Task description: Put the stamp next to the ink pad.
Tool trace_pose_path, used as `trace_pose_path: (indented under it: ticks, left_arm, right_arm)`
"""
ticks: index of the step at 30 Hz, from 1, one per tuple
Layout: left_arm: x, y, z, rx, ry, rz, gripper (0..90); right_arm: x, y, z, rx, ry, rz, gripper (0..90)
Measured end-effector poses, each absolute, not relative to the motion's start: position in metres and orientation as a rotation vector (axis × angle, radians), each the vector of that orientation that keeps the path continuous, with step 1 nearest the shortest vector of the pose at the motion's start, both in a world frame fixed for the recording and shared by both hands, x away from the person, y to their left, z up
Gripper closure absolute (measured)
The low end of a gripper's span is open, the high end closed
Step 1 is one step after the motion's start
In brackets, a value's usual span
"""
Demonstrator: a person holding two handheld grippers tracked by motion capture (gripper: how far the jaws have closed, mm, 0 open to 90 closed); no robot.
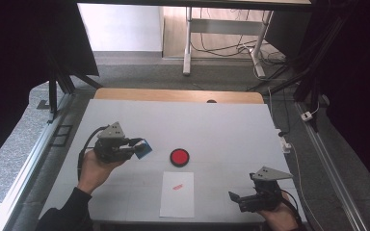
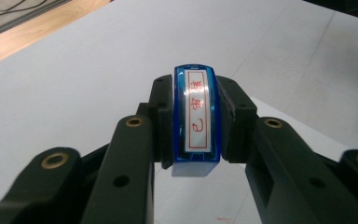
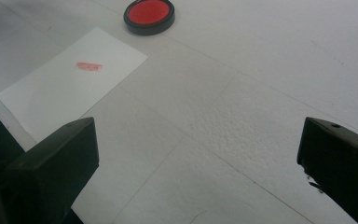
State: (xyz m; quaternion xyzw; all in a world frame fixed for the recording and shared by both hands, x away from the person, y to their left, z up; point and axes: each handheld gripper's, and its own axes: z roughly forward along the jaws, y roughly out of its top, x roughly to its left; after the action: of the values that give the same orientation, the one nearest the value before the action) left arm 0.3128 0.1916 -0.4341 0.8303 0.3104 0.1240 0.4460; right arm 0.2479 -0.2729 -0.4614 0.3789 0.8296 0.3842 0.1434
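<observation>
We've got the blue stamp (image 2: 194,120) pinched by its 2 long sides in the left gripper (image 1: 134,147), above the worktop's (image 1: 231,130) left half. Light, hard, slick plastic. Right gripper (image 1: 235,198) spread, empty.

stamp (image 2: 194,119): clear blue body, white label w/ red characters + red border | ink pad (image 1: 179,157): red inside, black rim | paper (image 1: 177,195): white, one red mark (image 1: 177,186) | table (image 1: 231,130): pale grey | gripper arms: black
</observation>
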Motion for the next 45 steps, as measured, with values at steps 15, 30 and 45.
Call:
trace_pose_path:
  ticks: [15, 30, 45]
  left_arm:
    - [0.327, 0.207, -0.453, 2.055, 0.930, 0.322, 69.9]
    - [0.341, 0.216, -0.478, 2.100, 1.022, 0.369, 69.9]
    - [0.349, 0.213, -0.499, 2.158, 1.049, 0.345, 69.8]
  right_arm:
    - [0.248, -0.274, -0.461, 1.095, 2.403, 1.111, 0.0]
    - [0.249, -0.273, -0.462, 1.094, 2.414, 1.093, 0.0]
    - [0.249, -0.272, -0.463, 1.084, 2.428, 1.093, 0.0]
